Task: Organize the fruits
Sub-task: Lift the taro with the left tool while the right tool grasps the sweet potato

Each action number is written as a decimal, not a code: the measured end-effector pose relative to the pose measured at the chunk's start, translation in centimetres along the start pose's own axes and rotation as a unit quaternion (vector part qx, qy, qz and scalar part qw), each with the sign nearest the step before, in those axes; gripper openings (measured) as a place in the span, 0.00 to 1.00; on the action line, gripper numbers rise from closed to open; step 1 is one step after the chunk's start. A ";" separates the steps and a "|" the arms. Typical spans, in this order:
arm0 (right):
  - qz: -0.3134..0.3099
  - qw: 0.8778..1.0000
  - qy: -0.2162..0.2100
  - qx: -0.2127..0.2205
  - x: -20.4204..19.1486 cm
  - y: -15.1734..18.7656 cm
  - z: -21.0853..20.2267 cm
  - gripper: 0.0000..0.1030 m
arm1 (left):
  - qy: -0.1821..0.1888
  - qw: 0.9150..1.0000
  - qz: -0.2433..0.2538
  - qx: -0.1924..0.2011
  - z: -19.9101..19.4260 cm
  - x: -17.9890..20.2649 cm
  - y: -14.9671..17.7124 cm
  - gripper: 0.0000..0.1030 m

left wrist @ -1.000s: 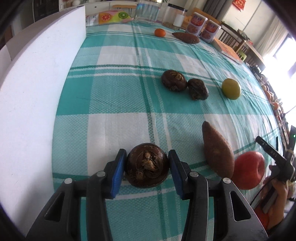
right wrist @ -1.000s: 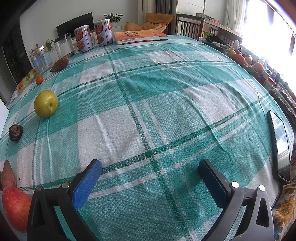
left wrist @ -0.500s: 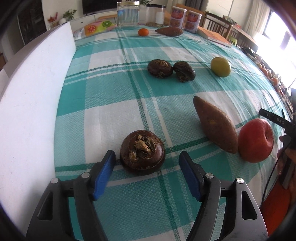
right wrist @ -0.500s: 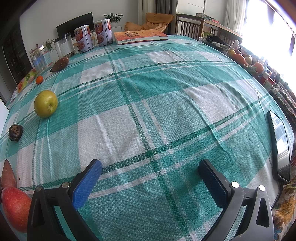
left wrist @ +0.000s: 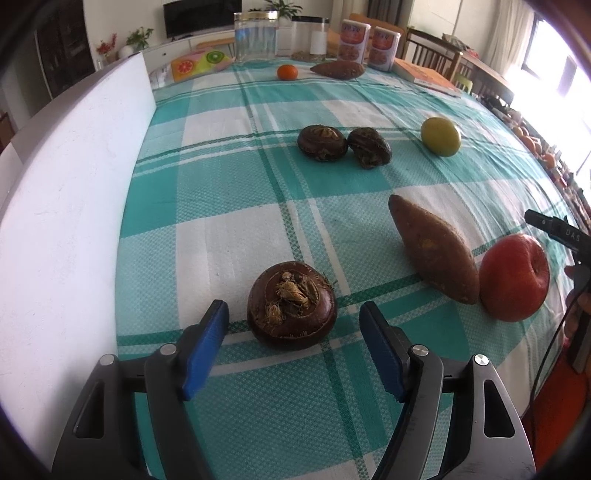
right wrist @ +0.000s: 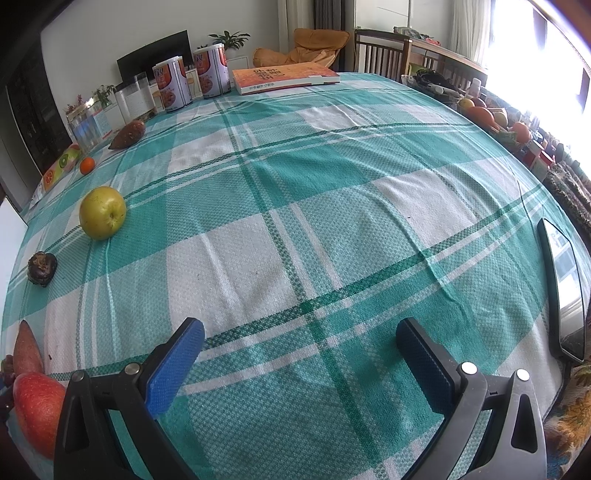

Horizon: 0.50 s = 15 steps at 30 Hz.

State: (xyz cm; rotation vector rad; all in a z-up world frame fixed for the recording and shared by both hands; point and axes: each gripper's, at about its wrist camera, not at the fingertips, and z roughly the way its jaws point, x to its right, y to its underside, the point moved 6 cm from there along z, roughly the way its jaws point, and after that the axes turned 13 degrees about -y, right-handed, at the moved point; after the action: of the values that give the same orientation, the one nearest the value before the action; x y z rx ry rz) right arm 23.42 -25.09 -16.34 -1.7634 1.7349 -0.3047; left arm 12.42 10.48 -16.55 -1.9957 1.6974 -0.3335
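A dark brown water chestnut (left wrist: pixel 291 304) rests on the teal checked tablecloth (left wrist: pixel 229 177) between the blue pads of my left gripper (left wrist: pixel 293 308), which is open, with a gap on each side. Two more water chestnuts (left wrist: pixel 322 142) lie together farther back, a green apple (left wrist: pixel 440 136) to their right. A sweet potato (left wrist: pixel 432 251) and a red apple (left wrist: pixel 513 277) lie touching at the right. My right gripper (right wrist: pixel 300 325) is open over bare cloth, the red apple (right wrist: pixel 37 410) and sweet potato (right wrist: pixel 26 349) at its far left.
A white board (left wrist: pixel 66 206) walls the table's left side. At the back are a small orange (left wrist: pixel 287 72), another sweet potato (left wrist: pixel 338 69), clear jars (left wrist: pixel 256 35), two cans (right wrist: pixel 171 86) and a book (right wrist: pixel 284 77). A dark flat phone-like object (right wrist: pixel 561 284) lies at the right edge.
My left gripper has let go of the water chestnut: its jaws opened wide and drew back slightly. The chestnut stays on the cloth. The right gripper has not moved.
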 end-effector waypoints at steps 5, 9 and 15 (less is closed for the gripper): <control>-0.056 0.982 -0.163 -0.074 -10.3 -0.9 -2.3 0.93 | -0.003 1.000 -0.004 0.015 -0.1 -0.4 -0.1 0.47; -0.185 0.943 -0.179 -0.213 -21.3 0.7 0.4 0.80 | 0.009 0.999 -0.038 0.023 -1.5 -1.5 0.4 0.47; -0.242 0.903 -0.105 -0.338 -25.7 3.9 6.9 0.50 | 0.037 0.994 -0.083 0.056 -6.2 -3.4 1.2 0.47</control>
State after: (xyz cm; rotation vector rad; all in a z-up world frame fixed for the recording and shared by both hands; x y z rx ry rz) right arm 21.63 1.72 -17.10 -2.6128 1.2960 0.3290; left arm 7.70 12.34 -11.49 -2.0682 1.5219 -0.5547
